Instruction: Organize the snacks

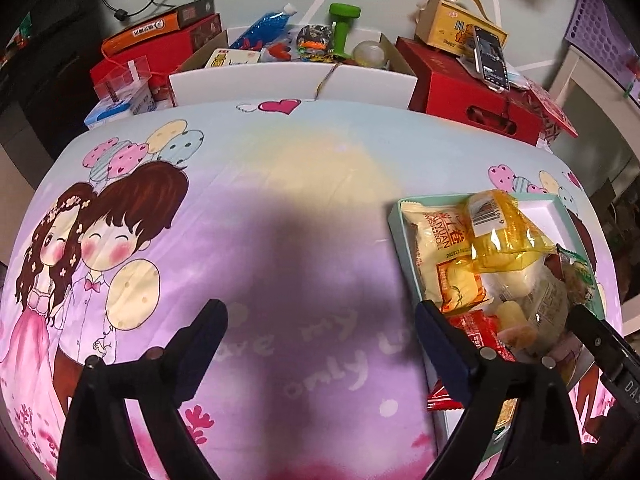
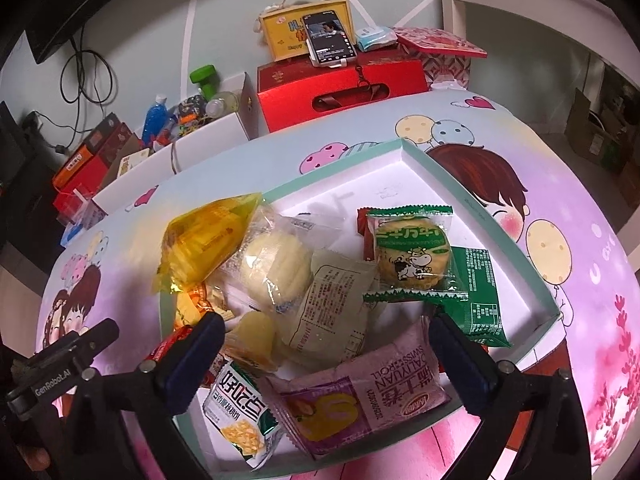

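A shallow white tray with a teal rim (image 2: 416,156) lies on the cartoon tablecloth and holds several wrapped snacks. Among them are a yellow wrapper (image 2: 204,236), a clear-wrapped pale bun (image 2: 276,268), a green cow packet (image 2: 412,256), a purple Swiss roll packet (image 2: 368,404) and a corn packet (image 2: 240,416). My right gripper (image 2: 328,328) hangs open just above this pile, pressing on nothing. My left gripper (image 1: 320,316) stands open over bare cloth, left of the tray (image 1: 560,208), with nothing between its fingers. The yellow wrapper (image 1: 500,236) tops the pile there.
Behind the table's far edge stands an open cardboard box (image 1: 288,80) of odds and ends with a green dumbbell (image 1: 342,28). A red box (image 1: 472,92) to its right carries a yellow carton and a lit phone (image 1: 490,58). More boxes and cables sit at back left.
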`<state>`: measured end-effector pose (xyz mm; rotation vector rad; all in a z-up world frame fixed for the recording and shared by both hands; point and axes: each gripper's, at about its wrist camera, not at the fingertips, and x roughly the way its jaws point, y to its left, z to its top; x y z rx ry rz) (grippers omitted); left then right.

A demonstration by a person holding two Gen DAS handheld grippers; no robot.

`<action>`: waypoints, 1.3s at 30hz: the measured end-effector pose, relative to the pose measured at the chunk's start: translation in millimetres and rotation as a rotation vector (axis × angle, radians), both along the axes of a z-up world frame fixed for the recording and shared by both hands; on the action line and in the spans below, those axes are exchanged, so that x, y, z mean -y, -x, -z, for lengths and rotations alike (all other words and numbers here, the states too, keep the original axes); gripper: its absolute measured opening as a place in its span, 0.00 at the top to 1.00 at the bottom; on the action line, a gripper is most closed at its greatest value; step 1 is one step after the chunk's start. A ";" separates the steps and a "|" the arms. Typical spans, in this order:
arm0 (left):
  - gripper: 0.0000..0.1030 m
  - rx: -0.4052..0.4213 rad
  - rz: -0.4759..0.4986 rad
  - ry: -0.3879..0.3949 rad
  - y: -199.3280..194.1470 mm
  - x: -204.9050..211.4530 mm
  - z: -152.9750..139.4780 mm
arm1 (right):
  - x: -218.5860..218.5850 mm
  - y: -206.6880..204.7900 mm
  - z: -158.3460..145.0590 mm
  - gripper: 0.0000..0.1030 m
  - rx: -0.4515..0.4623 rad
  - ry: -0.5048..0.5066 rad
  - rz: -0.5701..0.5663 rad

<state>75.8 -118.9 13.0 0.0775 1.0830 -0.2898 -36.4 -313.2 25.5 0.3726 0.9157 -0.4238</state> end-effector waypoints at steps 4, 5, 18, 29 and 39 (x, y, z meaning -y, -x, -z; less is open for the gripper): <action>0.08 -0.020 -0.001 -0.005 -0.5 1.2 1.7 | -2.0 -0.8 -0.4 0.00 -0.004 0.007 -0.005; 0.08 -0.018 -0.001 -0.003 0.1 1.6 1.4 | -2.6 -1.1 -0.4 0.00 -0.006 0.010 -0.007; 0.08 0.036 -0.041 -0.046 19.2 -12.2 -12.9 | -26.5 2.3 -7.4 0.00 -0.021 0.078 -0.042; 0.08 0.000 -0.091 -0.083 61.6 -50.3 -4.3 | -56.9 29.8 -9.8 0.00 -0.002 0.124 -0.075; 0.08 -0.001 -0.053 -0.119 104.1 -58.6 3.4 | -83.6 57.2 9.2 0.00 -0.044 0.133 -0.110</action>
